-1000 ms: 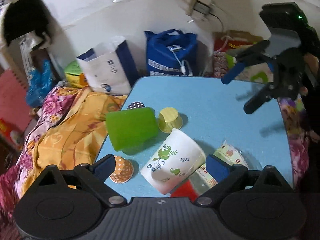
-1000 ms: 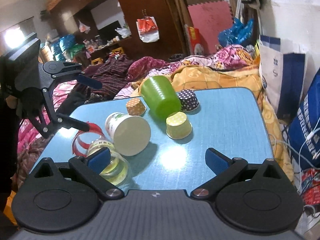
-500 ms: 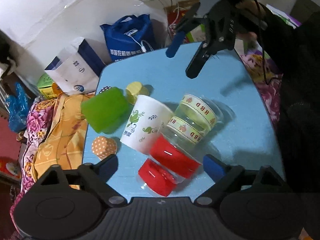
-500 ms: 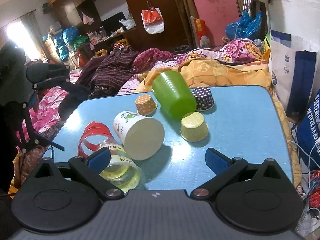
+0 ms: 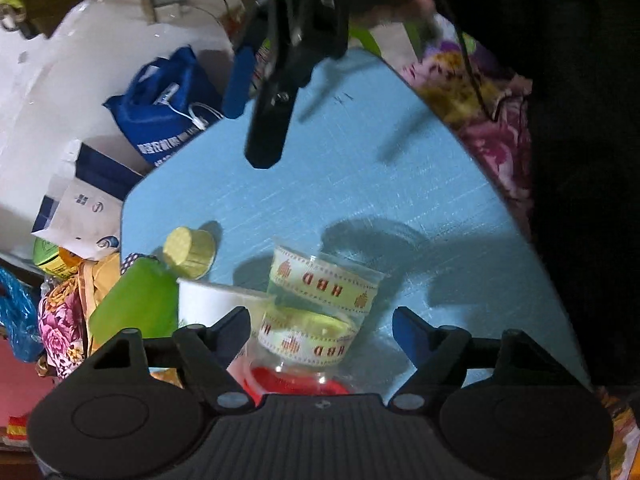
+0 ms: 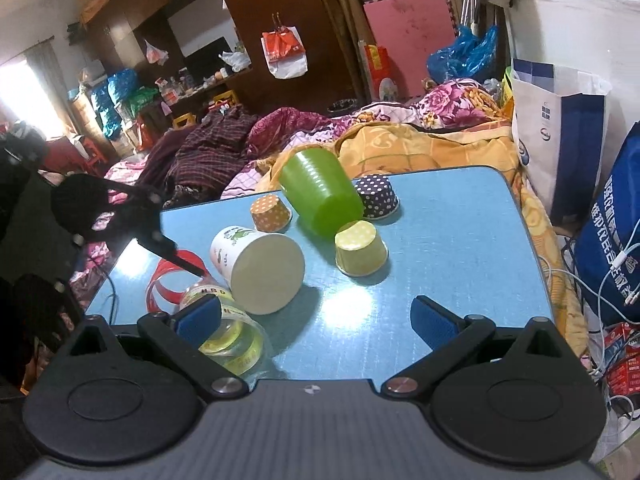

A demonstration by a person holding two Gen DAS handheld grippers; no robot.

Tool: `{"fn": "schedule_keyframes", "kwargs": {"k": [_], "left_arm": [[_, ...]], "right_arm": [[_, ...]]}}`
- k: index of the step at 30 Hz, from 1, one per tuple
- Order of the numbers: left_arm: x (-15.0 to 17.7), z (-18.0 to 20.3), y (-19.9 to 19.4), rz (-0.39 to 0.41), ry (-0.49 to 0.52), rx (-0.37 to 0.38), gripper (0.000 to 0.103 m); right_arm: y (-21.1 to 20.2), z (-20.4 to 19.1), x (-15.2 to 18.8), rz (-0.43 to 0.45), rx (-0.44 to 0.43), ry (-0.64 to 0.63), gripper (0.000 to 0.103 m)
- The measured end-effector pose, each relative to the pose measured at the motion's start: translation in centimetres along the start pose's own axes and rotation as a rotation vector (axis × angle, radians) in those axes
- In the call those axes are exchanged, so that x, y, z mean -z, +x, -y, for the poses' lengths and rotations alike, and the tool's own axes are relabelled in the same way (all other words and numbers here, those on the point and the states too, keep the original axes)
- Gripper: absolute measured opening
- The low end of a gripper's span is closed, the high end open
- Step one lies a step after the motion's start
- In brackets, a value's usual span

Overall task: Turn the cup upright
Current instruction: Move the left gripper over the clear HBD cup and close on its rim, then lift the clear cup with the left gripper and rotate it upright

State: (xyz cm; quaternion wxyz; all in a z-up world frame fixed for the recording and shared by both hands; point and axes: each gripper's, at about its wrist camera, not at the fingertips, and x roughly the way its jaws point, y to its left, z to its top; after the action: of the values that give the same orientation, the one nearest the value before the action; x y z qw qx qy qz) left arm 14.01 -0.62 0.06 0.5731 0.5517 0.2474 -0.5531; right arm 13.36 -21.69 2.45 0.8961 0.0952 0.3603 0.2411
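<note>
A clear plastic cup with yellow bands [image 5: 320, 304] lies on its side on the blue table [image 5: 360, 184], its mouth toward the right gripper; it also shows in the right wrist view [image 6: 232, 340]. My left gripper [image 5: 320, 332] is open, its jaws on either side of this cup, above it. A red-banded clear cup [image 6: 168, 280] lies behind it. A white paper cup [image 6: 256, 268] and a green cup [image 6: 320, 196] lie on their sides. My right gripper [image 6: 316, 316] is open and empty over the table's near edge.
Small dotted paper cups stand upside down: yellow [image 6: 360, 248], orange [image 6: 270, 212], dark [image 6: 378, 196]. A bed with blankets [image 6: 420, 140] borders the table's far side. Paper and blue bags [image 6: 560, 136] stand to the right. The right gripper hangs over the table in the left wrist view [image 5: 272, 80].
My left gripper has swung over and come down around the clear yellow-banded cup. The right gripper has stayed almost still.
</note>
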Motion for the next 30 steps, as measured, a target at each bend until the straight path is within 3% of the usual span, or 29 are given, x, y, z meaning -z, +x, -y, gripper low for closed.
{"fn": "schedule_keyframes", "kwargs": {"k": [7,11,20,25,30], "left_arm": [[-1.5,-0.1,1.3,-0.043,0.04,-0.003,0.08],[-1.9,0.0,1.8,-0.069,0.05,-0.005,0.073],[-3.1,0.6,2.1,-0.094,0.021,-0.03,0.069],[-4.2,0.4,1.9,-0.121,-0.112,-0.05,0.068],[-4.7,-1.6,1.1,-0.114,-0.407,-0.102,0.068]], "right_arm": [[-0.4,1.1,0.9,0.011,-0.016,0.018,0.102],[-0.4,1.8,1.5,0.0,-0.021,0.021,0.102],[-0.2,3.0,2.9,-0.026,-0.048,0.021,0.102],[-0.8,3.8,3.3,-0.014,-0.081,0.015,0.102],[-1.3,5.0,3.9,0.014,-0.127,0.011,0.102]]}}
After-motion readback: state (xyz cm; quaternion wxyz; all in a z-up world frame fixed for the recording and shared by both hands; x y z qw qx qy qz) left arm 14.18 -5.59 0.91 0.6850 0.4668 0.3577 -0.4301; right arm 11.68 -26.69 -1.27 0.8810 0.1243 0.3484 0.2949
